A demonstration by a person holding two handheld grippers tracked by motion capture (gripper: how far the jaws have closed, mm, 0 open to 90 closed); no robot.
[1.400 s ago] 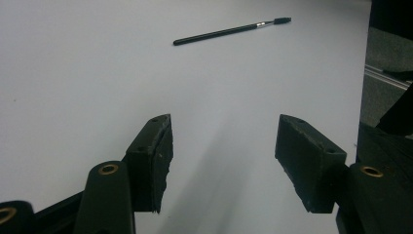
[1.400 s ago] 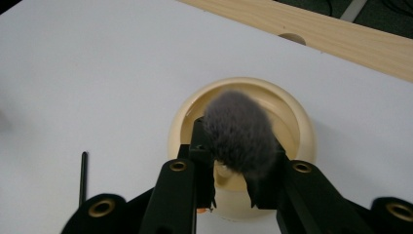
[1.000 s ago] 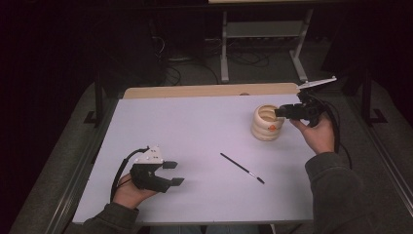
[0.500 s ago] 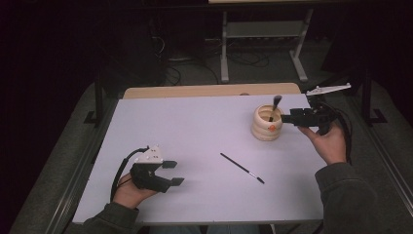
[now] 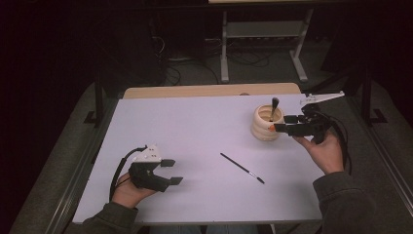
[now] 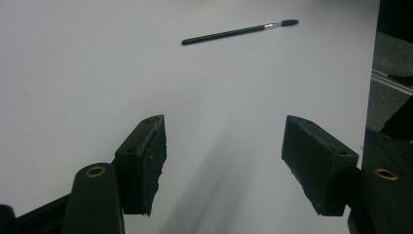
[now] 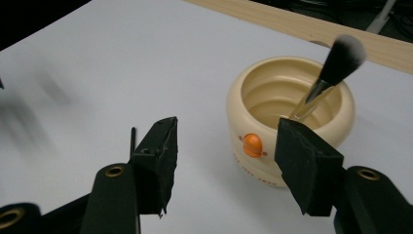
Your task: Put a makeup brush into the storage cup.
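Nearest the person, the left gripper (image 5: pixel 165 171) rests low by the near left corner of the white table (image 5: pixel 195 126), held in the left hand (image 5: pixel 127 191). Its jaws stand apart with bare tabletop between them and have just been widening a little; in the left gripper view (image 6: pixel 224 161) their bases are cut off by the picture's bottom edge.

Ahead of it, about the middle of the table toward the near edge, lies a thin black brush (image 5: pixel 242 167) (image 6: pixel 239 31), flat and alone, well apart from both grippers. In the right gripper view all that can be made out of it is a dark sliver beside one jaw.

Farther off, near the far right corner, stands a cream ribbed cup (image 5: pixel 266 123) (image 7: pixel 287 112) with an orange knob on its side. A makeup brush (image 5: pixel 273 108) (image 7: pixel 336 63) leans inside it, bristles up; its lower handle is hidden in the cup. The right gripper (image 5: pixel 283 126) (image 7: pixel 226 161) sits just beside the cup on the right-edge side, touching neither cup nor brush. Its jaws are apart, holding nothing, and have just been opening; one partly covers the cup's wall in its own view.

Beyond the far edge runs a wooden strip (image 5: pixel 209 90); the floor and a metal stand (image 5: pixel 263 44) behind are too dark to read.
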